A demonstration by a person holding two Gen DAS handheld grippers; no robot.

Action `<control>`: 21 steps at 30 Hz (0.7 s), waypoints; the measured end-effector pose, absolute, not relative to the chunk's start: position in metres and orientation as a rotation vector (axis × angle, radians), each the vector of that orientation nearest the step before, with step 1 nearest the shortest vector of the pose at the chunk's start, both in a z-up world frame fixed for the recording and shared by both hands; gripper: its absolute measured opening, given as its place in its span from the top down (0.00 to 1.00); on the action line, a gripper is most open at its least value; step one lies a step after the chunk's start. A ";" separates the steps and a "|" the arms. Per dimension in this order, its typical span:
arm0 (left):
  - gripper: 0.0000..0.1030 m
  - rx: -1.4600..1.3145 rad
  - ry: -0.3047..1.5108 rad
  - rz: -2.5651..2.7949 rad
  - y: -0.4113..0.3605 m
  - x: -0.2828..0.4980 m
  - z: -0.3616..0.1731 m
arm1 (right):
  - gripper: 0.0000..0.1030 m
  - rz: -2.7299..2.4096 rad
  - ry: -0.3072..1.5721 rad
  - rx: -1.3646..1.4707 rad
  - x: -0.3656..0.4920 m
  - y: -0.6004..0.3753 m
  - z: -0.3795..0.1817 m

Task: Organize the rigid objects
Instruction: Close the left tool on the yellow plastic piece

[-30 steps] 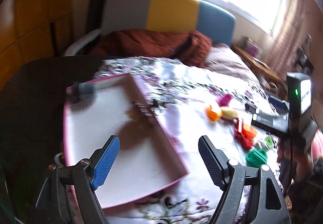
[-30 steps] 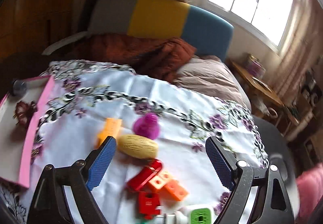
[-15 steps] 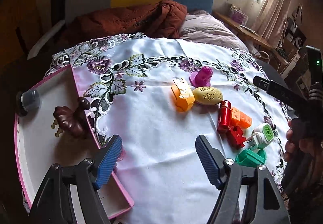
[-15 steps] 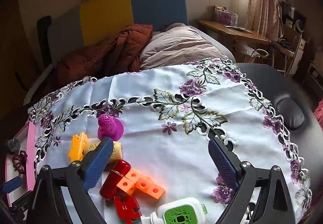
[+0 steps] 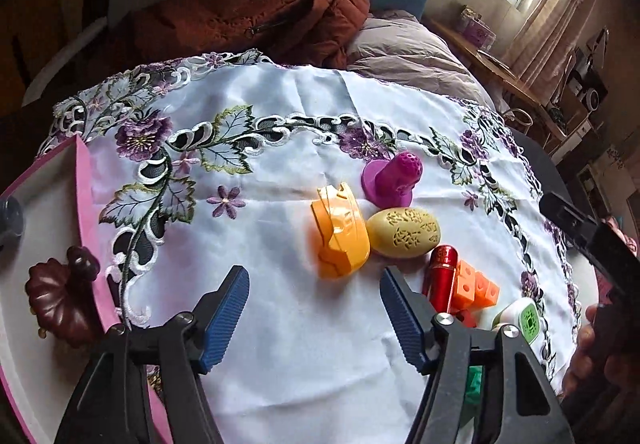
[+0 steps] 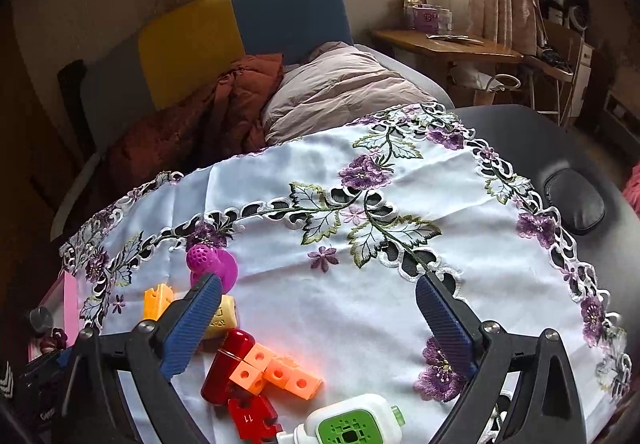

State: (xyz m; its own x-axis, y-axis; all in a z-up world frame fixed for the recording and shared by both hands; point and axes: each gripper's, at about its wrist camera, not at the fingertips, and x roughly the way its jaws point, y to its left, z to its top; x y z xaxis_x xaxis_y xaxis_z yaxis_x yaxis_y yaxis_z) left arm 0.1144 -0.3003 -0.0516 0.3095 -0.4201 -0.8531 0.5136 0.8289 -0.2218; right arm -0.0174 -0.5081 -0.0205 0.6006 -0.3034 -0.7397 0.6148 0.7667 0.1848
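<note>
Cloth (image 5: 304, 324) lies bare and white between the left tool's (image 5: 314, 308) blue pads in the left wrist view — nothing is between them, and its jaws have just been closing while still standing well apart. Just beyond the tips lies the orange toy (image 5: 340, 232), touching the yellow carved egg (image 5: 404, 232), with the purple stopper (image 5: 394, 179) behind them. Beside the right-hand pad stand the red capsule (image 5: 440, 276) and orange cubes (image 5: 476, 288); a white-and-green plug (image 5: 524, 318) lies past them. At the surface's left edge sits the pink tray (image 5: 84, 179), holding a dark brown pumpkin figure (image 5: 60, 300) and a grey cap (image 5: 10, 215). The cloth's far edge with its purple embroidery is free of objects. At the right edge a person's hand (image 5: 596, 360) grips the other black tool.

From the right wrist view, the right tool (image 6: 318, 320) tilts down over open cloth, jaws wide and just opening further, holding nothing. All the toys crowd its left pad and the near edge: capsule, cubes, a red block (image 6: 252, 416), the plug. The right half of the cloth is clear to the dark surface (image 6: 520, 123) at the far right corner.
</note>
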 end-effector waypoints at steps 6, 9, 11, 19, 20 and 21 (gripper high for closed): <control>0.47 0.066 1.130 -0.597 -0.324 0.136 -0.064 | 0.04 -0.544 0.753 0.456 -0.016 -0.508 -0.021; 0.47 0.052 1.141 -0.591 -0.335 0.146 -0.070 | 0.04 -0.538 0.758 0.460 -0.015 -0.508 -0.022; 0.47 0.043 1.146 -0.593 -0.343 0.152 -0.073 | 0.04 -0.542 0.758 0.456 -0.014 -0.508 -0.022; 0.69 0.157 1.079 -0.587 -0.348 0.151 -0.093 | 0.05 -0.541 0.756 0.464 -0.014 -0.512 -0.023; 0.71 0.169 1.074 -0.583 -0.346 0.151 -0.093 | 0.07 -0.541 0.755 0.465 -0.014 -0.512 -0.023; 0.72 0.170 1.077 -0.589 -0.343 0.152 -0.092 | 0.09 -0.542 0.755 0.467 -0.015 -0.513 -0.023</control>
